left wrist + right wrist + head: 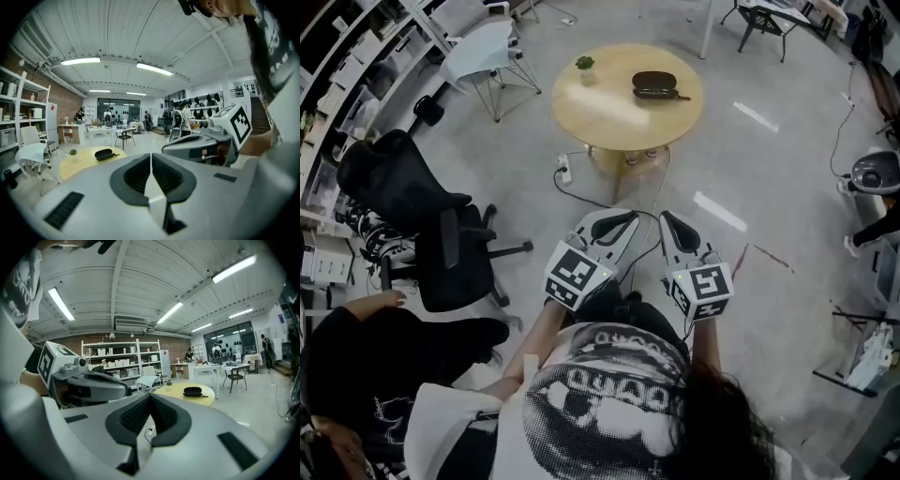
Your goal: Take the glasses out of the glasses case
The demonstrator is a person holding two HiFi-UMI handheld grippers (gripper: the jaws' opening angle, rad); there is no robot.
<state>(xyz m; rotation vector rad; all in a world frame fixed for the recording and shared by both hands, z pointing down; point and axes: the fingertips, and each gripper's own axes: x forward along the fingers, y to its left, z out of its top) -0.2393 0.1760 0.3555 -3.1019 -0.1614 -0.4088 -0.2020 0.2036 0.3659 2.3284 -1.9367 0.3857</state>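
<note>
The step in hand looks like the approach, since the left gripper (623, 221) and the right gripper (670, 223) both hang close in front of the person's body with their jaws pressed together and nothing between them, while the glasses case (653, 84) lies well apart from them, across open floor. To do it well, I would walk right up to the table before reaching, spread both pairs of jaws on the way, and plan for one gripper to pin the case's lower half while the other lifts the lid; a hard, rounded shell probably slides if pushed from one side only. The room is a large workshop with a pale polished floor (750, 169), shelving (337, 84) full of boxes along the left, a black office chair (441, 234) near the person and a white chair (483, 52) further off. The round wooden table (609, 117) stands ahead, a power strip (564, 171) with cables at its foot. The dark case, apparently closed, sits toward the table's right side, with a tiny potted plant (585, 67) on its left.
</note>
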